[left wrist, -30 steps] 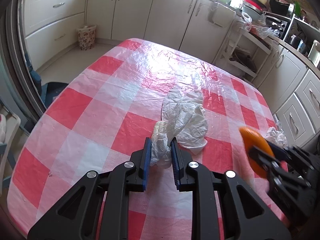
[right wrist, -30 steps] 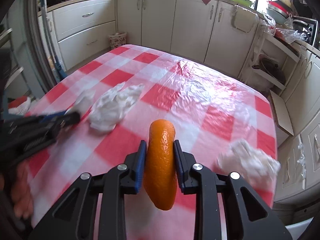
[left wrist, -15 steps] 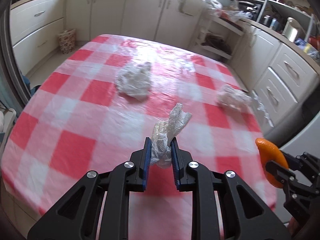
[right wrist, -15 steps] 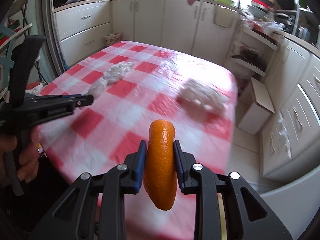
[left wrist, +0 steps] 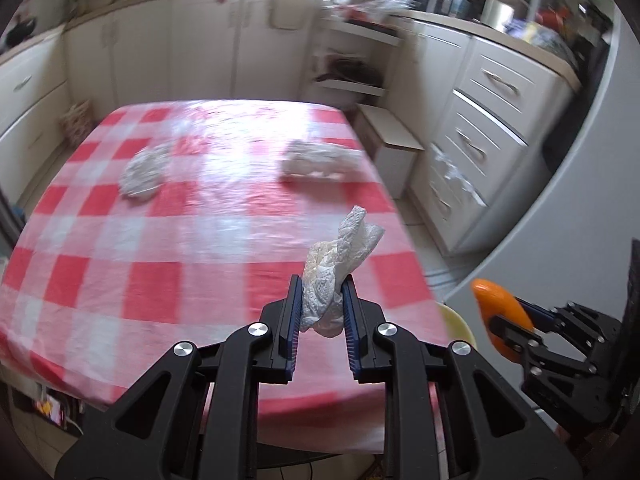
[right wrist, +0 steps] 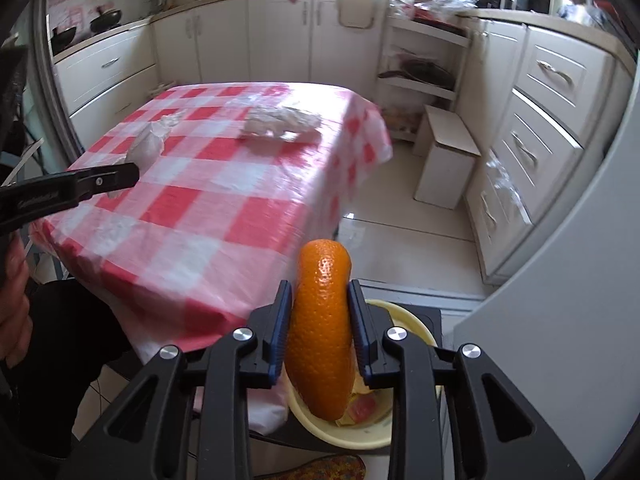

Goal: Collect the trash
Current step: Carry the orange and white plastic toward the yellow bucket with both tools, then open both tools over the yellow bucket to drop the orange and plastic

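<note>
Two hand-held grippers, both loaded. Left hand-held gripper (left wrist: 319, 312) nearly closed, blue pads pinching one crumpled paper towel (left wrist: 336, 270) that sticks up above the pads, over the near edge of the surface (left wrist: 208, 240) with the red and white checked cloth. Right hand-held gripper (right wrist: 319, 328) closed partway on one piece of orange peel (right wrist: 320, 332), curved, standing upright between the pads, held out past the surface's corner and above a yellow bowl (right wrist: 416, 328). One bowl only, on a dark stand by the surface's corner, mostly hidden behind the peel and gripper; some scraps inside, too covered to make out. Two more paper wads left on the surface: one on the left side (left wrist: 142, 174), one near the far right edge (left wrist: 318, 160), both motion blurred in the left wrist view. Right wrist view shows the same two wads, the left one partly behind the left gripper's tip. One white box (right wrist: 444, 160) on the floor by the drawers. Part of a person's hand (right wrist: 12, 304) cut off at the left edge of the right wrist view. Counter clutter at the back too blurred to count.
</note>
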Available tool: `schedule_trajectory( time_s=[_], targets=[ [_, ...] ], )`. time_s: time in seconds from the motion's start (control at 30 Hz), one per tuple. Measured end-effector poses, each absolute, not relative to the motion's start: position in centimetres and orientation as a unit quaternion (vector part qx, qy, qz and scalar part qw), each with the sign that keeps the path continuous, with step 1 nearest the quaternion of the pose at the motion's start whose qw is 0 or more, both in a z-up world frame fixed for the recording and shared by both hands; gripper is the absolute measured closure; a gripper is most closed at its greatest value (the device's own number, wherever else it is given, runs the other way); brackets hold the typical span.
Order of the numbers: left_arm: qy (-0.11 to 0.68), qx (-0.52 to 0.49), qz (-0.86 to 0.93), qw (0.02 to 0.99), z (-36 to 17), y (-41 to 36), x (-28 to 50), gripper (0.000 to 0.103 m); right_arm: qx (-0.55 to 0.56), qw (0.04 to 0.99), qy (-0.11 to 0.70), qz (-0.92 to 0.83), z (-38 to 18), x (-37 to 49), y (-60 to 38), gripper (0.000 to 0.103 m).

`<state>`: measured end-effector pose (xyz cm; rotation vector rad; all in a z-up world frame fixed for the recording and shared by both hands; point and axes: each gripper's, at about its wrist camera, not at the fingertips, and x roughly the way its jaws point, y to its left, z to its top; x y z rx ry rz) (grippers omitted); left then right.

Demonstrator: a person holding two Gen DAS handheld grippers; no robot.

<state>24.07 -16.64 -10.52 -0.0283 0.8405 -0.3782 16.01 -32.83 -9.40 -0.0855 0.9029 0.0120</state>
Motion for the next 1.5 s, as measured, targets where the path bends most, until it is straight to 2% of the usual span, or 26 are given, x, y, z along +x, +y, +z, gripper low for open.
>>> schedule_trajectory(
  time_s=[0.37, 1.03, 1.2, 1.27, 1.4, 1.5],
  targets=[
    [0.397, 0.040, -0.227, 0.889, -10.3, -24.1, 21.2, 0.085, -0.046, 0.898, 0.438, -0.015, -10.0, 14.5, -35.3, 0.073],
    [0.409, 0.050, -0.251, 0.876, -12.2, -27.4, 22.1, 0.085, -0.065, 0.884, 0.461, -0.036, -11.1, 14.6, -36.1, 0.071],
    [0.426, 0.049, -0.277, 0.860, -13.6, -29.8, 23.2, 0.084, -0.078, 0.875, 0.474, -0.054, -12.0, 14.8, -36.7, 0.066],
    [0.439, 0.061, -0.289, 0.849, -14.5, -31.3, 23.5, 0.081, -0.081, 0.869, 0.484, -0.062, -12.5, 15.0, -37.1, 0.061],
    [0.444, 0.056, -0.288, 0.846, -15.0, -31.9, 23.7, 0.055, -0.074, 0.867, 0.486, -0.078, -12.6, 14.9, -38.1, 0.059],
    [0.437, 0.059, -0.285, 0.851, -14.8, -31.8, 23.4, 0.047, -0.068, 0.869, 0.483, -0.085, -12.4, 14.8, -38.6, 0.057]
  ],
)
